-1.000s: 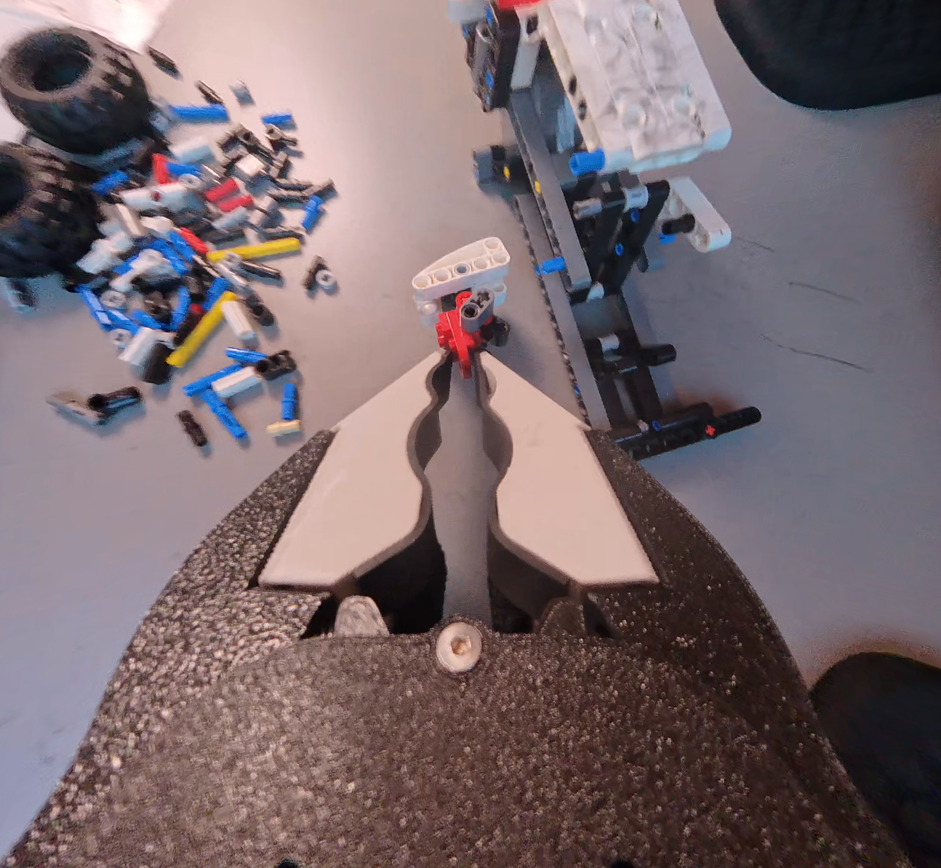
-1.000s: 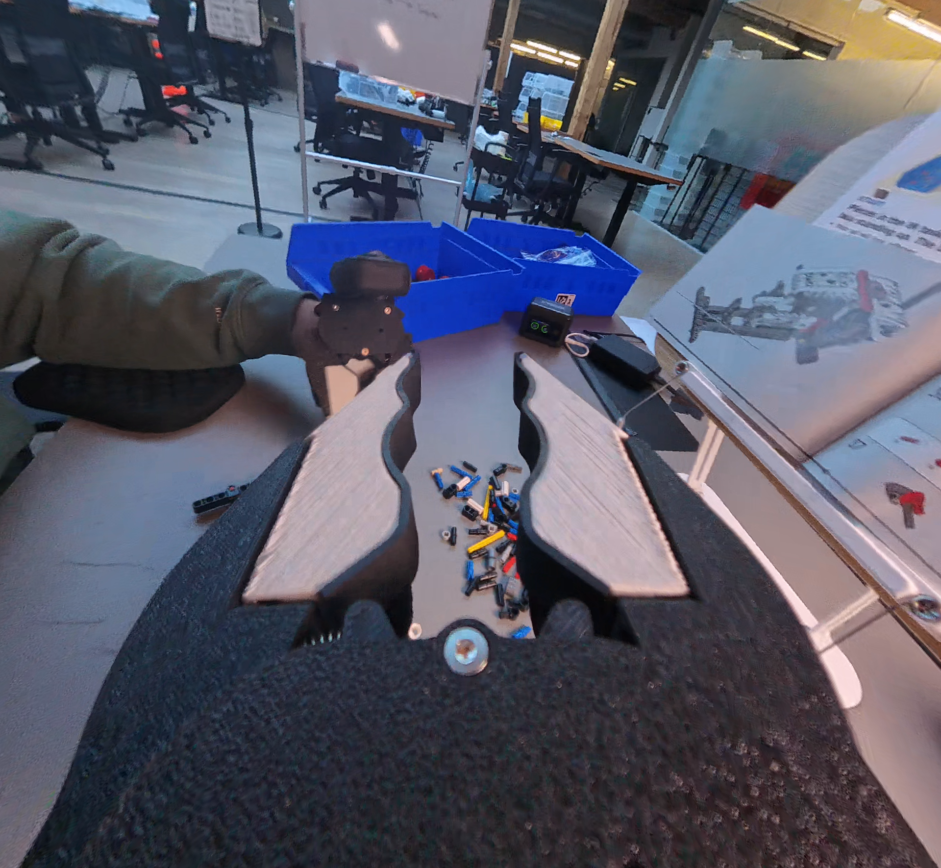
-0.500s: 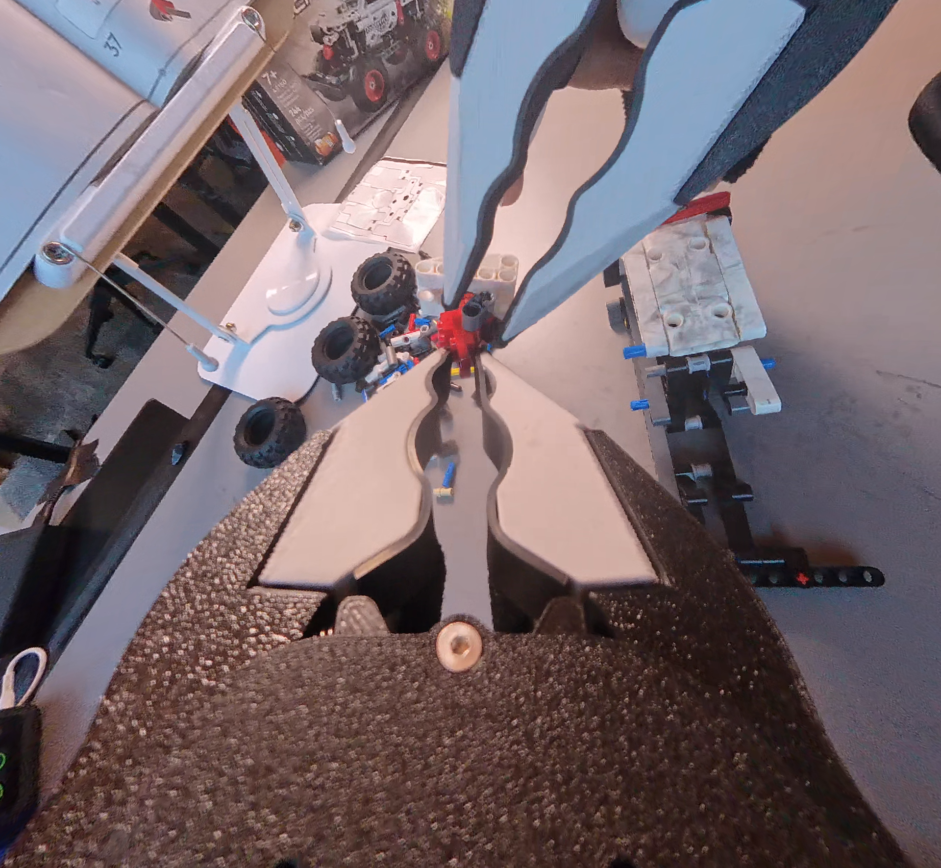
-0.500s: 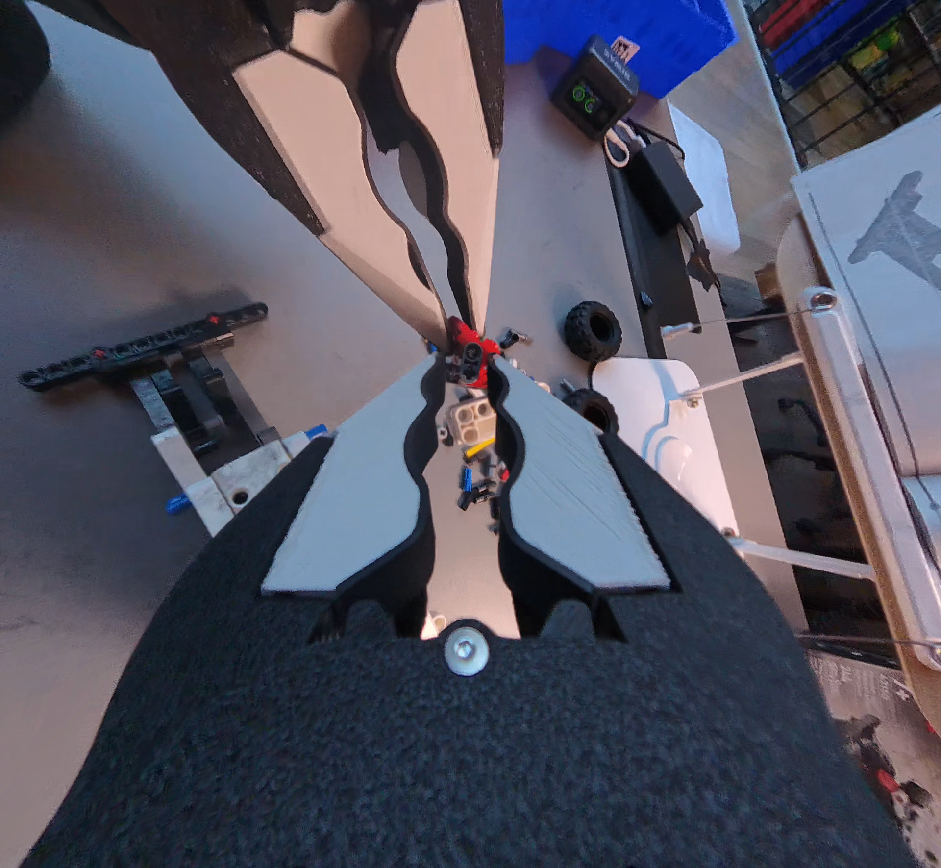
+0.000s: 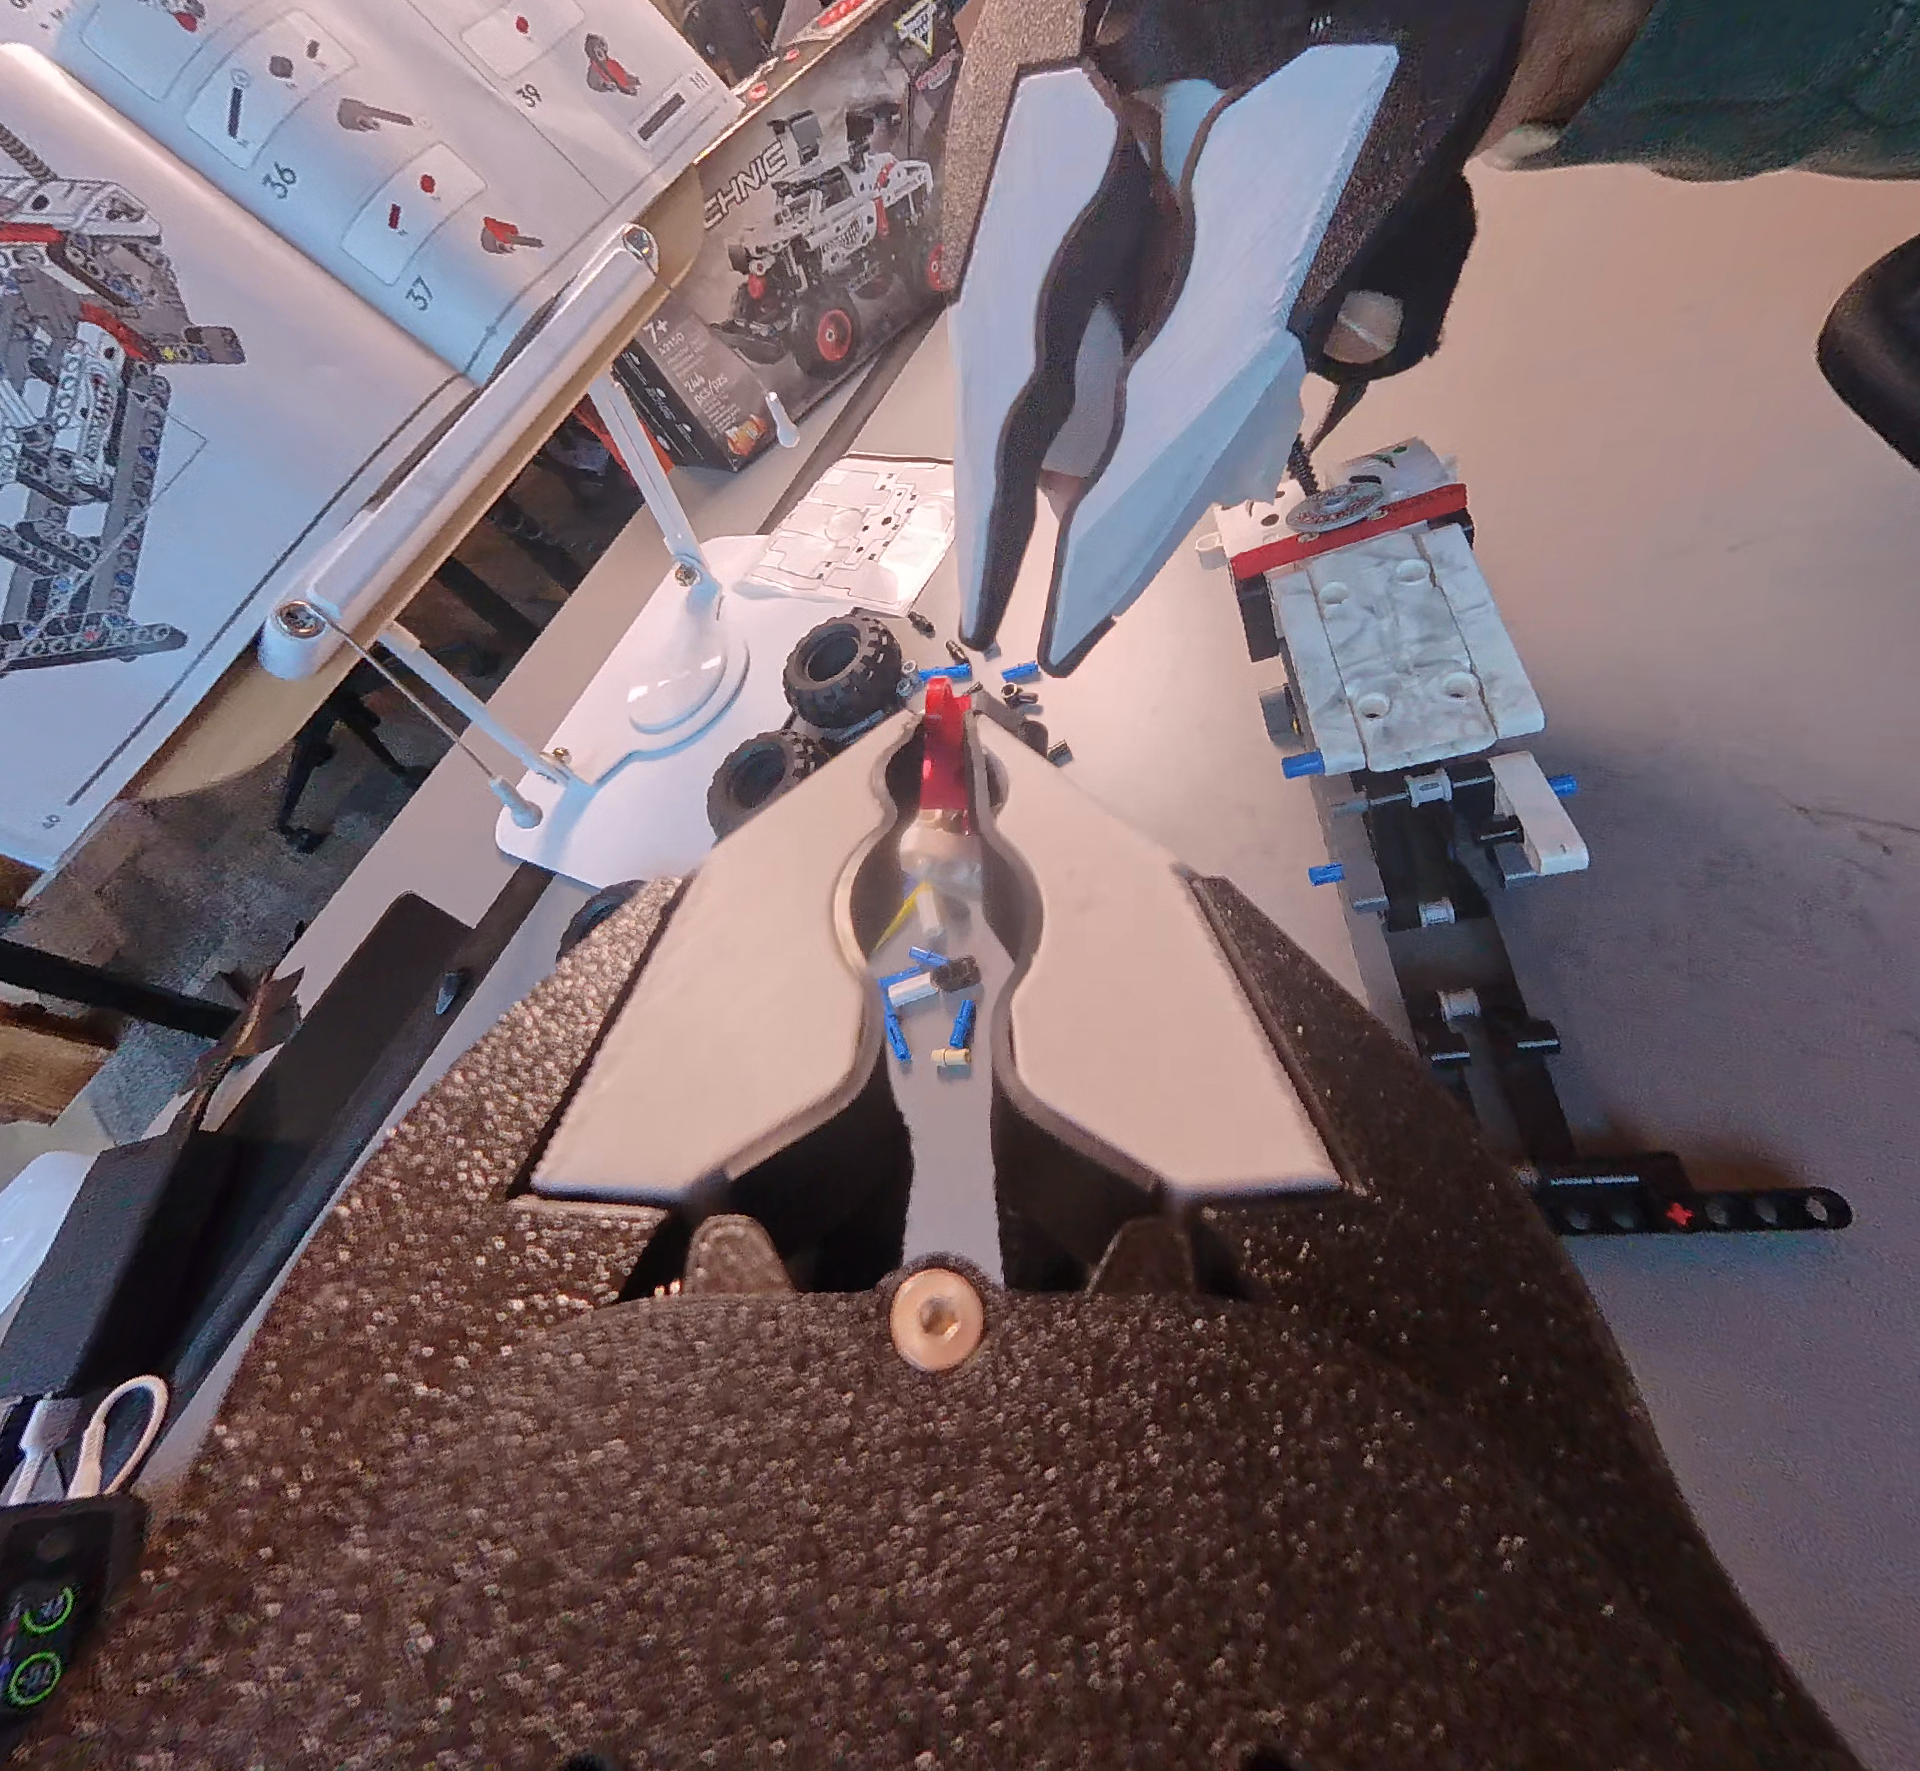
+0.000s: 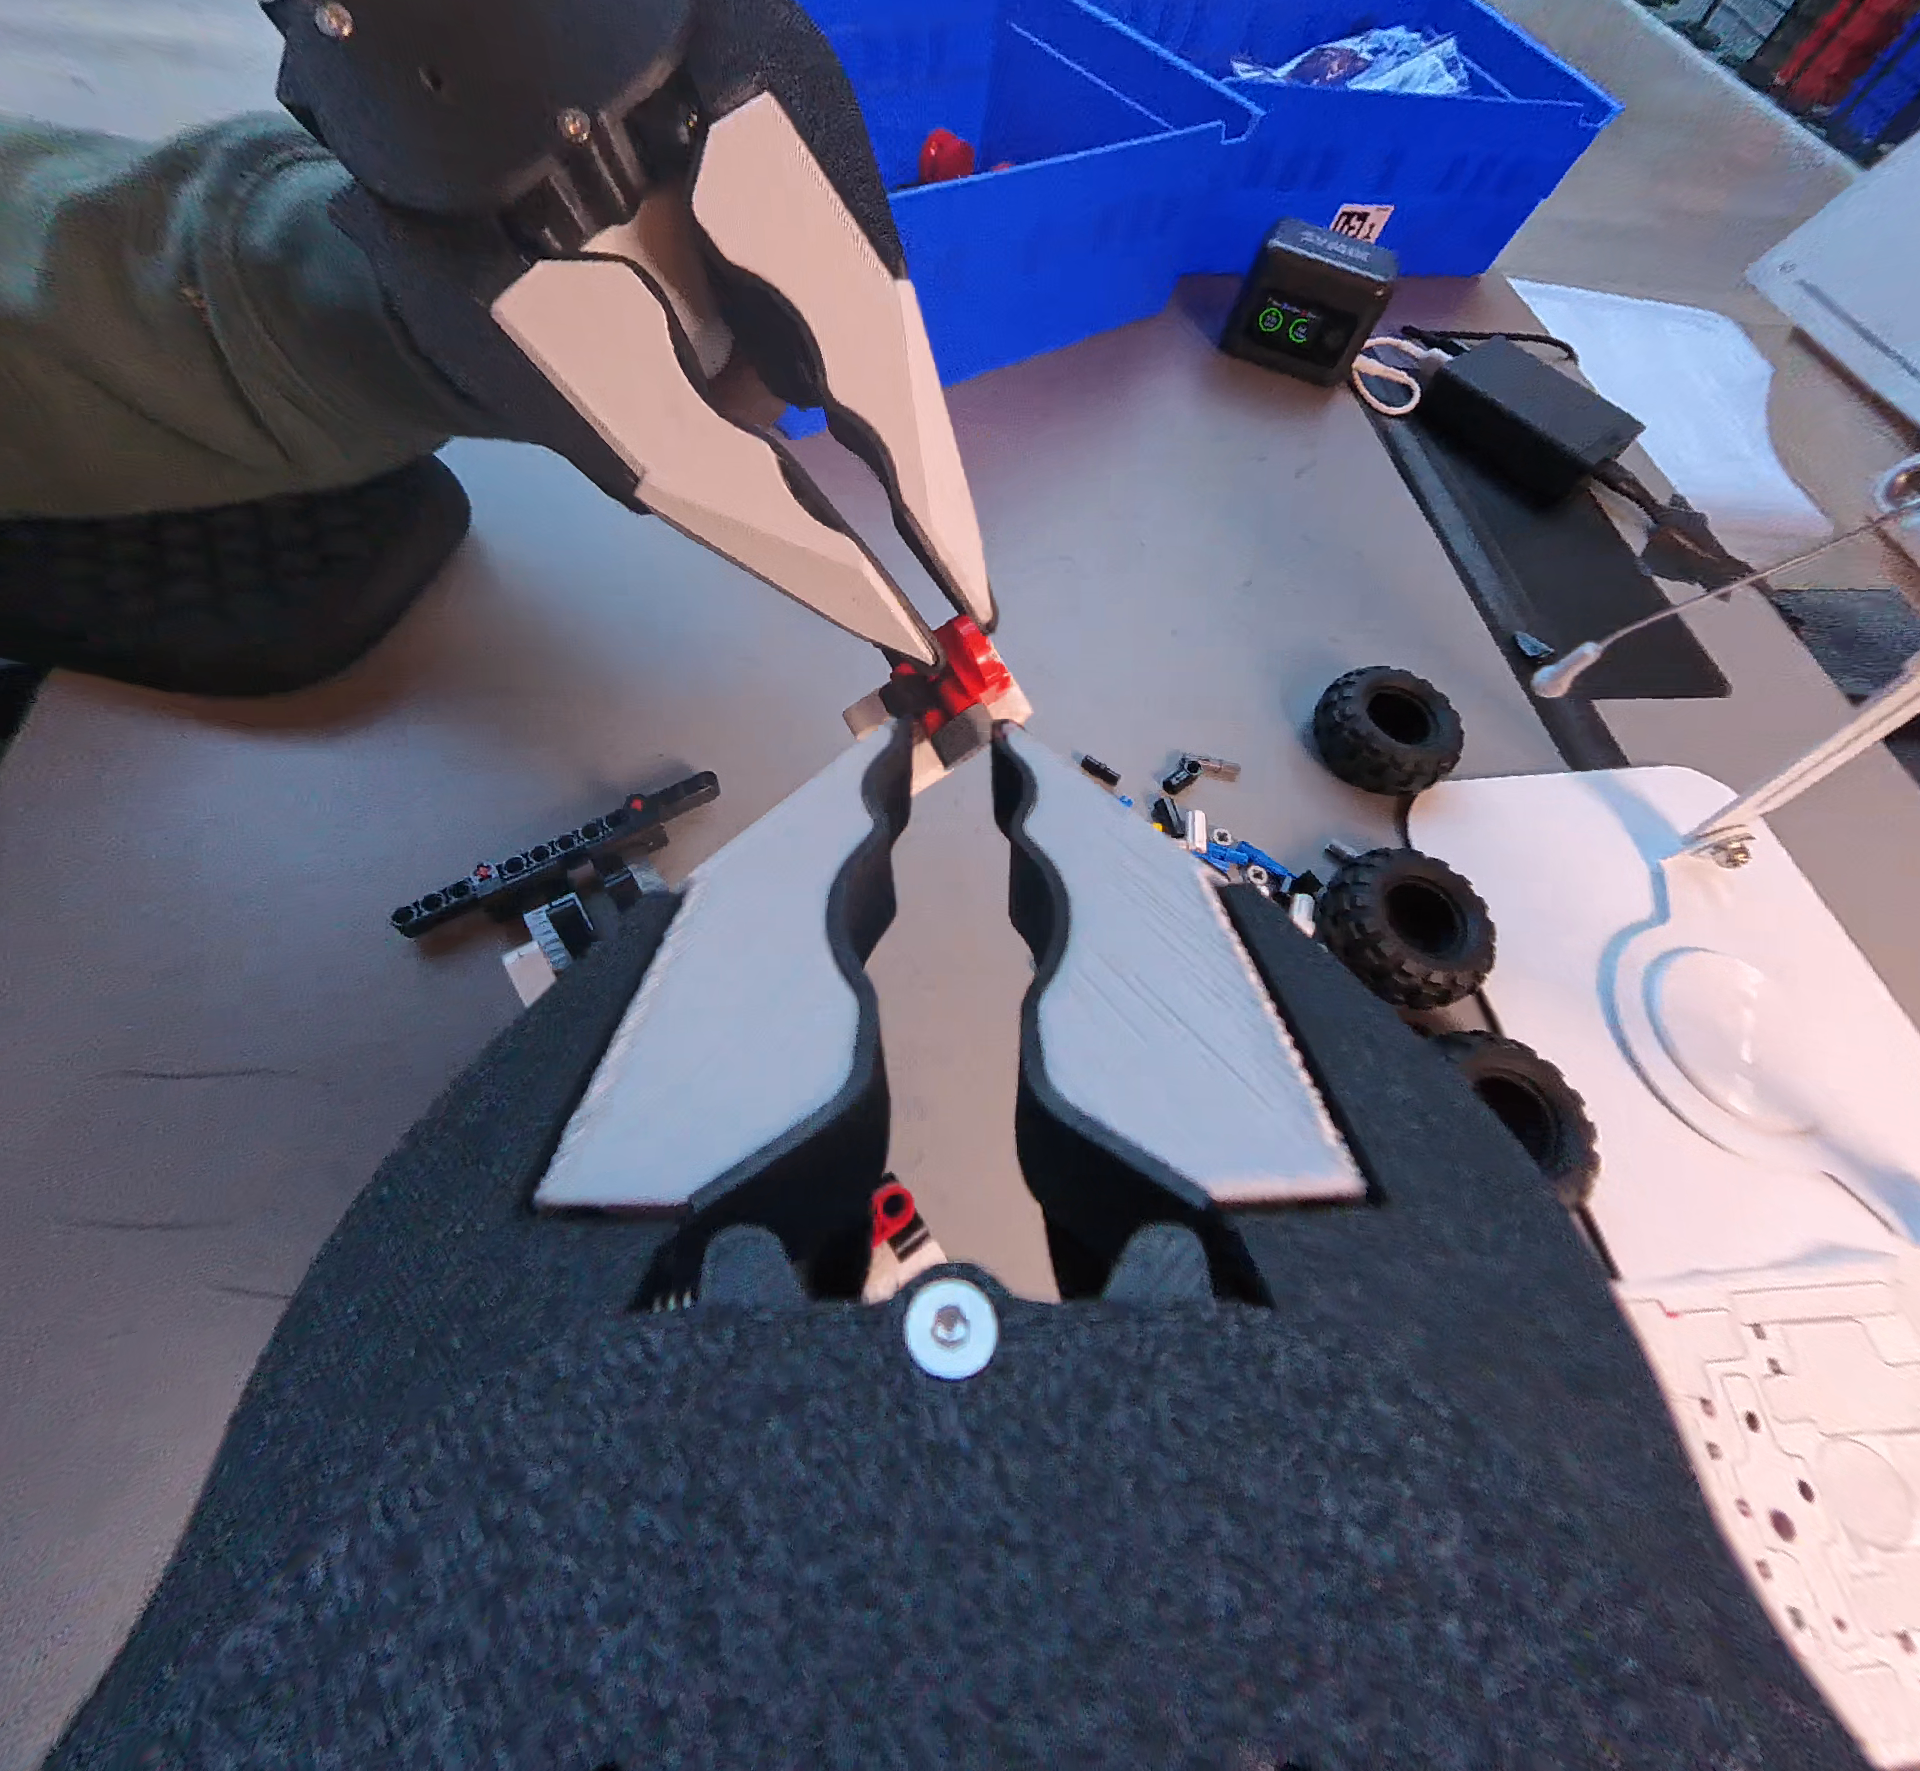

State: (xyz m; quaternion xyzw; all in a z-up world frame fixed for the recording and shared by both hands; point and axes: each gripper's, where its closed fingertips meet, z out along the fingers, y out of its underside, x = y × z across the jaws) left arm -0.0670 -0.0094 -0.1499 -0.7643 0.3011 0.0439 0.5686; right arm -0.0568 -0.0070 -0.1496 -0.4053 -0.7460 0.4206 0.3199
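Note:
My left gripper (image 5: 943,729) is shut on a small red, grey and white brick assembly (image 5: 941,765), held above the table. Its pale part shows back between my fingers. In the right wrist view the left gripper (image 6: 956,641) comes in from the upper left, pinching the red part of the assembly (image 6: 966,672). My right gripper (image 6: 948,736) faces it tip to tip, its jaws a little apart at the assembly's grey end. In the left wrist view the right gripper (image 5: 1013,661) hangs just above the red part with nothing between its tips.
A partly built white and black model chassis (image 5: 1392,682) lies to the right in the left wrist view. Black tyres (image 6: 1387,729) and loose small pieces (image 5: 925,994) lie below. An instruction booklet on a white stand (image 5: 260,215), a kit box (image 5: 821,246) and blue bins (image 6: 1039,194) ring the table. The tips of both grippers are at nearly the same place.
The grippers came together tip to tip over the table. The right tips, on the assembly half a second ago, now stand slightly off it. The assembly sits turned in the left jaws.

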